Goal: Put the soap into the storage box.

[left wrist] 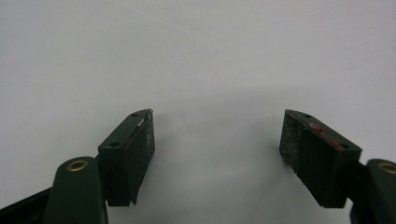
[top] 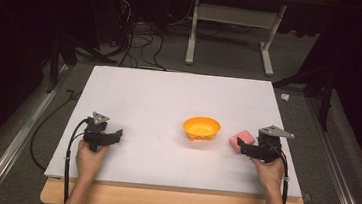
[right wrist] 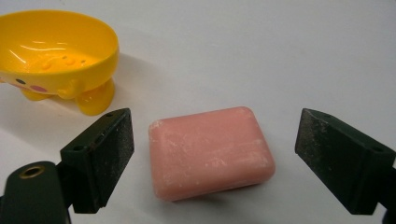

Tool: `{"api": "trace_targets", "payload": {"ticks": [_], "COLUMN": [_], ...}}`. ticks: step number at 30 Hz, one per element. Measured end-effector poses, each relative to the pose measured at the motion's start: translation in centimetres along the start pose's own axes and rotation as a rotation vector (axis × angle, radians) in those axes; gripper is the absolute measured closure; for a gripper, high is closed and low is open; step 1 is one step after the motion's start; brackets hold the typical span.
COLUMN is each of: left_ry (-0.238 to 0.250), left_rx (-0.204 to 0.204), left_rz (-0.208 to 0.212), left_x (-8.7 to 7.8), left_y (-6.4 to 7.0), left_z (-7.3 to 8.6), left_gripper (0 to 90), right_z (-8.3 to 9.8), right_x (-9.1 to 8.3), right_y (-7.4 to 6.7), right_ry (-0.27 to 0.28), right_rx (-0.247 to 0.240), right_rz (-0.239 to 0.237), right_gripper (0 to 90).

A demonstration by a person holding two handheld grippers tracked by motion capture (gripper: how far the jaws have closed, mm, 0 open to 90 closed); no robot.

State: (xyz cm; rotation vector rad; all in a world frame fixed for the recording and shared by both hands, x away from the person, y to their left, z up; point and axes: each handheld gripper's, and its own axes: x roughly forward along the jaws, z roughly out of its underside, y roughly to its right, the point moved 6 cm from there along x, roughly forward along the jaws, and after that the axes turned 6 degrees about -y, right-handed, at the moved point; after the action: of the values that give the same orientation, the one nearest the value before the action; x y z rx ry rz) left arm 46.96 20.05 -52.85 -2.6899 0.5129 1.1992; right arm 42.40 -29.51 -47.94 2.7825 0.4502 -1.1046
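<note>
A pink bar of soap lies flat on the white table, right of a yellow footed soap dish that stands empty. My right gripper is open, its jaws wide on either side of the soap without touching it. The yellow dish shows at the upper left of the right gripper view. My left gripper rests at the table's front left, and its jaws stand wide open over bare white surface with nothing between them.
The white board lies on a wooden table whose front edge shows below it. Beyond the far edge stand a metal frame and loose cables on the floor. A rail runs along the left side.
</note>
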Motion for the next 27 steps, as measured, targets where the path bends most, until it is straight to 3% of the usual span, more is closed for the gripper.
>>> {"api": "trace_targets", "payload": {"ticks": [27], "left_ry": [0.0], "left_rx": [0.0], "left_rz": [-0.002], "left_x": [0.0], "left_y": [0.0], "left_z": [0.0], "left_gripper": [26.8], "right_z": [0.8], "right_x": [3.8], "right_y": [0.1], "right_ry": [-0.102], "right_rx": [-0.042], "right_rz": [-0.029], "right_gripper": [11.6]}}
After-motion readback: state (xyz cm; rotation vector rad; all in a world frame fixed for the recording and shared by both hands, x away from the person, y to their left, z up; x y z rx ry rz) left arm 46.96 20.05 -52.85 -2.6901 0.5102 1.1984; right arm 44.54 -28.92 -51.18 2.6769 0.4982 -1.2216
